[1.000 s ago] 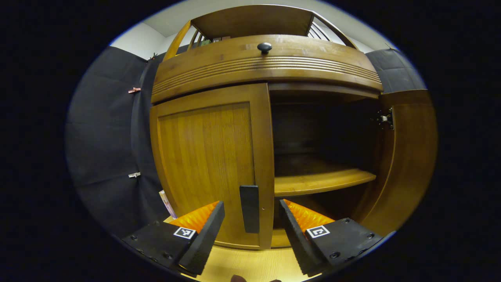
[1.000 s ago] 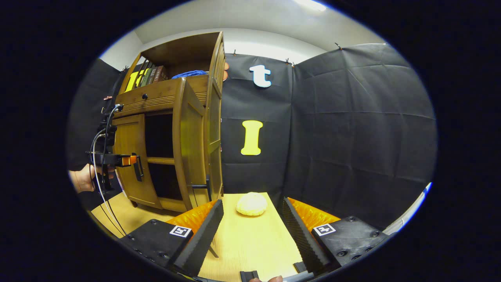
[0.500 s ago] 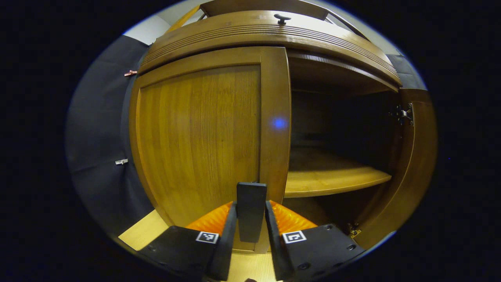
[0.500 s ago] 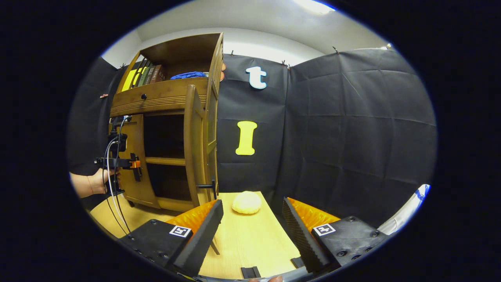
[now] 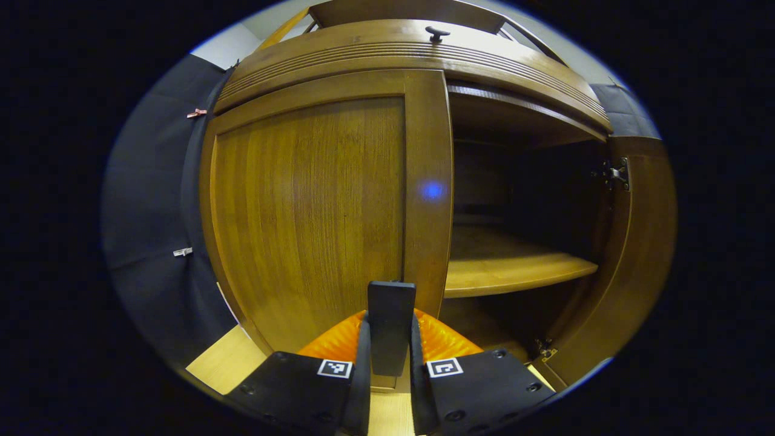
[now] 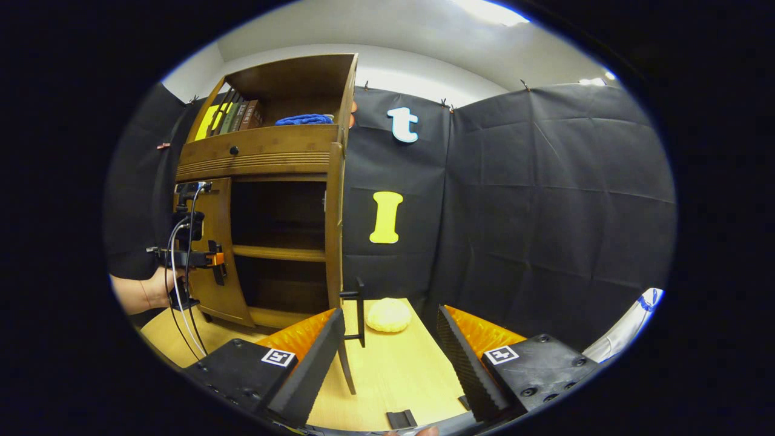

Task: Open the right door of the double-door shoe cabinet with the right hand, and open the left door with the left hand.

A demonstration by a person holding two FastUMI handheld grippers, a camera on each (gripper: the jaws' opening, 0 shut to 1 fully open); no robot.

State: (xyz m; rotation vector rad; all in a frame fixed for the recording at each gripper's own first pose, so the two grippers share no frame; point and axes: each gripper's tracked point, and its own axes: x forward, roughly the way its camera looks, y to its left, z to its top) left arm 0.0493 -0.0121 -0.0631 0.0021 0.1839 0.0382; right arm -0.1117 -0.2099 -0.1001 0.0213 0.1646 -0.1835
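The wooden shoe cabinet [image 6: 266, 151] stands at the left of the right gripper view. Its right door [image 6: 334, 230] is swung wide open and seen edge-on, its dark handle [image 6: 358, 310] free. My right gripper [image 6: 390, 357] is open, low over the table, apart from that handle. In the left gripper view the left door [image 5: 315, 212] looks closed, and my left gripper [image 5: 389, 339] is shut on its black handle [image 5: 391, 309]. The open right door [image 5: 642, 254] stands at the right edge. The right gripper view also shows a hand holding the left gripper [image 6: 209, 260] at the left door [image 6: 215, 242].
A pale yellow round lump [image 6: 389, 315] lies on the wooden table [image 6: 387, 381] just past the open door. Inside the cabinet is a bare shelf [image 5: 514, 266]. Above are a drawer with a knob [image 5: 437, 31], books [image 6: 233, 116] and a blue cloth [image 6: 303, 119].
My left gripper moved in and closed on the left door's handle. The right door swung farther open, with my right gripper still open and clear of it.
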